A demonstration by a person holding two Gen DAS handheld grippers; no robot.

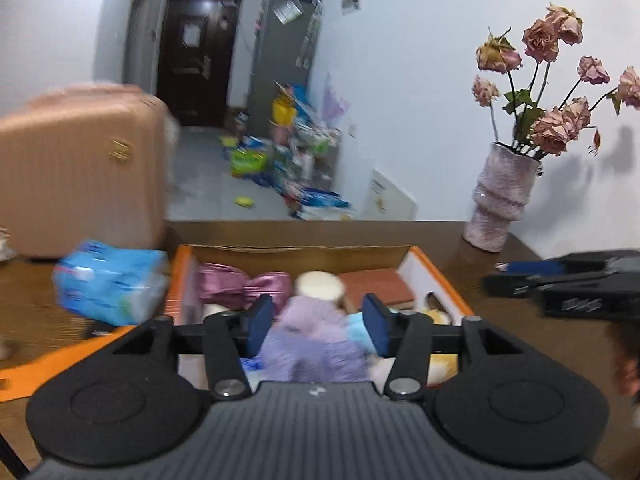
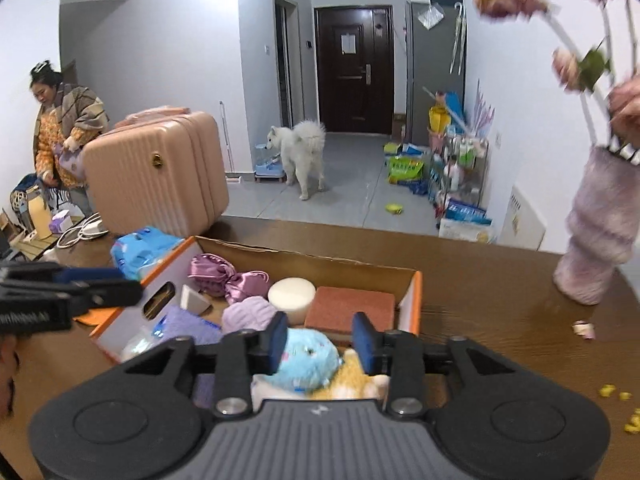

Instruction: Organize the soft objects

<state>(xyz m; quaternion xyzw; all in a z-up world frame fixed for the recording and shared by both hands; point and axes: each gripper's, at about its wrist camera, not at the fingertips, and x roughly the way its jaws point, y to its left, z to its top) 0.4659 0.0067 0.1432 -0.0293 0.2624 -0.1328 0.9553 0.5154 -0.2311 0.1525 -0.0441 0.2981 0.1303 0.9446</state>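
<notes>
Even, cool indoor light, soft wall shadows, motion blur up close, fisheye-bent dark corners.

One box, one suitcase, one vase, one dog, one person

Each of the left gripper and right gripper has a black ribbed body, two round black discs, silver pivot screws, angled black link arms and dark blue finger pads.
</notes>
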